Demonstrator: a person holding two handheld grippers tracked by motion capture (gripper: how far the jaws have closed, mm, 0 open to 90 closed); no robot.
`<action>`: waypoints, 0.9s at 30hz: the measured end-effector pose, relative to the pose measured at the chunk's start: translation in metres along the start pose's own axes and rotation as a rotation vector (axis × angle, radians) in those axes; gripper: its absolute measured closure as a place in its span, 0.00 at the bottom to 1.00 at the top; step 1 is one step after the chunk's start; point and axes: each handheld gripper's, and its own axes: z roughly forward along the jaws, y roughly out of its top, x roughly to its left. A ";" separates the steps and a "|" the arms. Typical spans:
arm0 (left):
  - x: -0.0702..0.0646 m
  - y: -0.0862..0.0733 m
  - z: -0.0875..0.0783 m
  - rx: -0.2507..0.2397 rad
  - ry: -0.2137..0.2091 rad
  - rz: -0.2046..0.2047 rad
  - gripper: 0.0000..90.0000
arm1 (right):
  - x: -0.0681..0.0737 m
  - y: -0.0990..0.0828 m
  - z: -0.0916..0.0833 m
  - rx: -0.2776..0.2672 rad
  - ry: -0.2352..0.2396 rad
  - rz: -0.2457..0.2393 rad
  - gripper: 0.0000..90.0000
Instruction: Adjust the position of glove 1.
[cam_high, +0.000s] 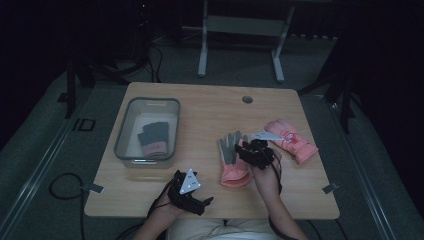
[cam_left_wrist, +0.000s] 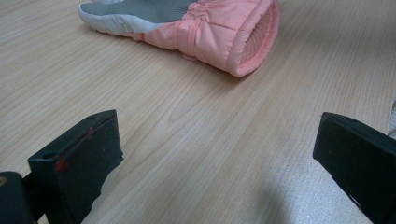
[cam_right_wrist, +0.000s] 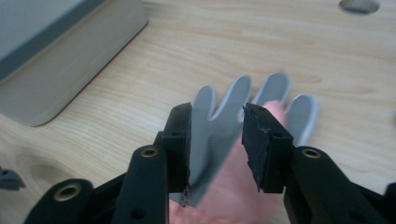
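Our right gripper (cam_right_wrist: 217, 140) hangs with its jaws parted over the nearer pink glove (cam_high: 234, 161), pads clear of the fabric (nothing pinched). That glove lies palm-up at the table's (cam_high: 210, 107) middle, right of the grey bin (cam_high: 147, 131). We judge it best to lift straight, avoiding snagging; the left gripper (cam_left_wrist: 217, 163) rests wide open.

Pink cloth glove (cam_left_wrist: 219, 32), matt wooden table (cam_left_wrist: 196, 140)

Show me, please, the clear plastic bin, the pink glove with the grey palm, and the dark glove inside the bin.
Clear plastic bin (cam_high: 151, 101), high view, far rim.
Pink glove with grey palm (cam_left_wrist: 219, 32), left gripper view, pink cuff.
Dark glove (cam_high: 153, 135), high view, its middle.
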 end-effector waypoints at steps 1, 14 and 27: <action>0.000 0.000 0.000 0.000 0.001 0.002 0.01 | -0.005 0.001 -0.005 -0.011 0.005 -0.014 0.68; 0.000 0.000 0.001 0.003 -0.004 0.003 0.01 | -0.079 0.005 -0.051 -0.042 -0.007 -0.165 0.68; 0.001 -0.001 -0.001 -0.001 -0.004 0.014 0.01 | -0.161 0.013 -0.054 0.000 -0.071 -0.227 0.70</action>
